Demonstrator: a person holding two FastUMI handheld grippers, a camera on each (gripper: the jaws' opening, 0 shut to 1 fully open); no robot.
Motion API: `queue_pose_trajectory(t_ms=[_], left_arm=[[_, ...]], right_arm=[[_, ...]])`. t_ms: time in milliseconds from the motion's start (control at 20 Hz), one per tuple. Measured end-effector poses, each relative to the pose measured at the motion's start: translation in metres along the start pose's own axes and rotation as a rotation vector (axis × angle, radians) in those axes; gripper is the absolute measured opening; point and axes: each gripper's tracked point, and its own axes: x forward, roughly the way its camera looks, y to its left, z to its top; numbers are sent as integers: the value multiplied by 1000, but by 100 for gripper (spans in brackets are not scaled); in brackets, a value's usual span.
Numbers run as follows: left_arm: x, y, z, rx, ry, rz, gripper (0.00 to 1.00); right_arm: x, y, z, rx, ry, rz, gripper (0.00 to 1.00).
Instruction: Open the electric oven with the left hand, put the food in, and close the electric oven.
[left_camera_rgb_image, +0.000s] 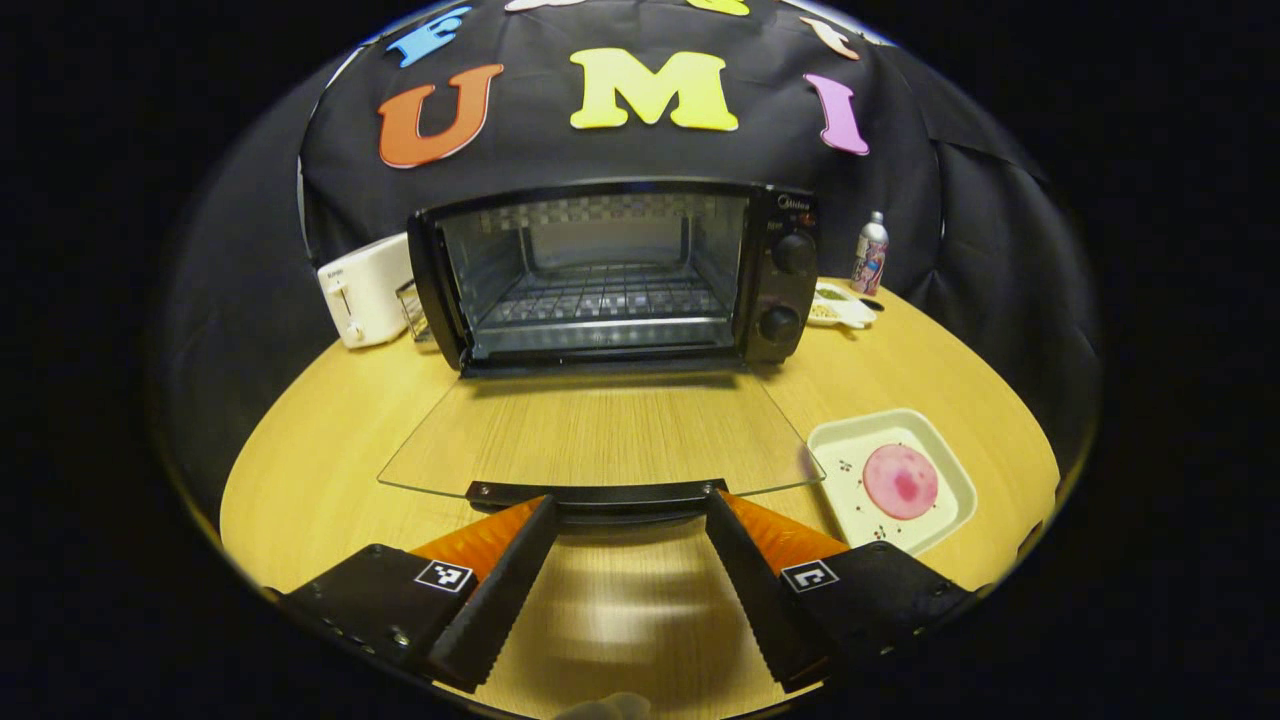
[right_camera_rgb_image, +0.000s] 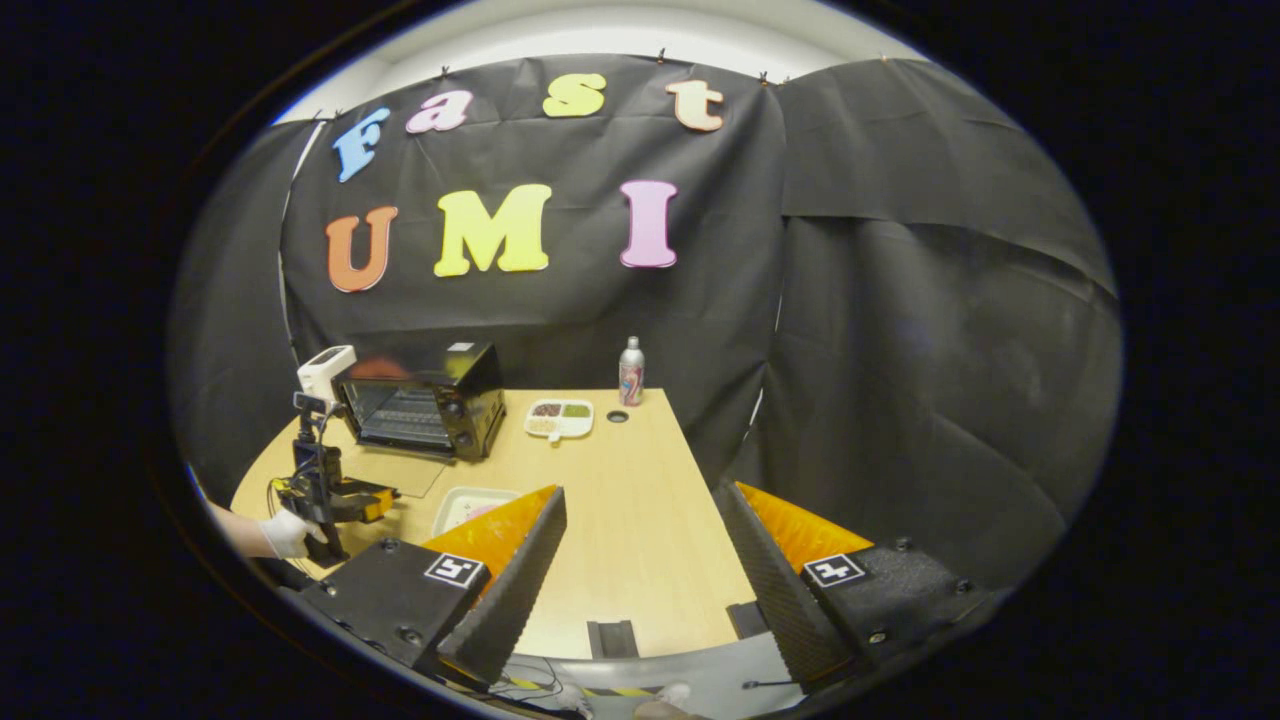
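**Door is down, food comes next**

My left gripper (left_camera_rgb_image: 630, 520) is spread wide, with its fingers on each side of the door handle (left_camera_rgb_image: 598, 493) and not squeezing it. The glass door (left_camera_rgb_image: 600, 435) lies flat in front of me and the oven (left_camera_rgb_image: 615, 270) is wide open behind it. I think I should back away slowly so I don't bump the handle. The food (left_camera_rgb_image: 900, 481) sits on its white tray (left_camera_rgb_image: 855, 435) just to my right. My right gripper (right_camera_rgb_image: 640, 560) is spread too, holding nothing, with lots of bare table (right_camera_rgb_image: 640, 520) ahead. It must come in over the door edge, not hit it
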Motion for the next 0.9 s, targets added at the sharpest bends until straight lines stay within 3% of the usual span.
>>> queue_pose_trajectory(t_ms=[200, 400, 550, 650, 700, 800, 900], left_arm=[[-2, 3, 5, -14, -26, 13, 96], [-27, 10, 9, -30, -61, 33, 96], [-68, 16, 26, -35, -126, 51, 96], [-104, 20, 44, -43, -179, 68, 96], [-123, 22, 54, -39, -208, 80, 96], [-161, 29, 75, -31, -258, 117, 96], [-199, 31, 94, -22, -306, 152, 96]], right_arm=[[9, 5, -7, -13, 18, 17, 99], [39, 21, -21, 2, 77, 90, 99], [80, 39, -42, 7, 154, 151, 96], [111, 61, -63, 8, 215, 212, 91], [129, 72, -75, 2, 252, 241, 83], [160, 95, -100, -3, 332, 307, 87], [188, 118, -121, 0, 403, 367, 82]])
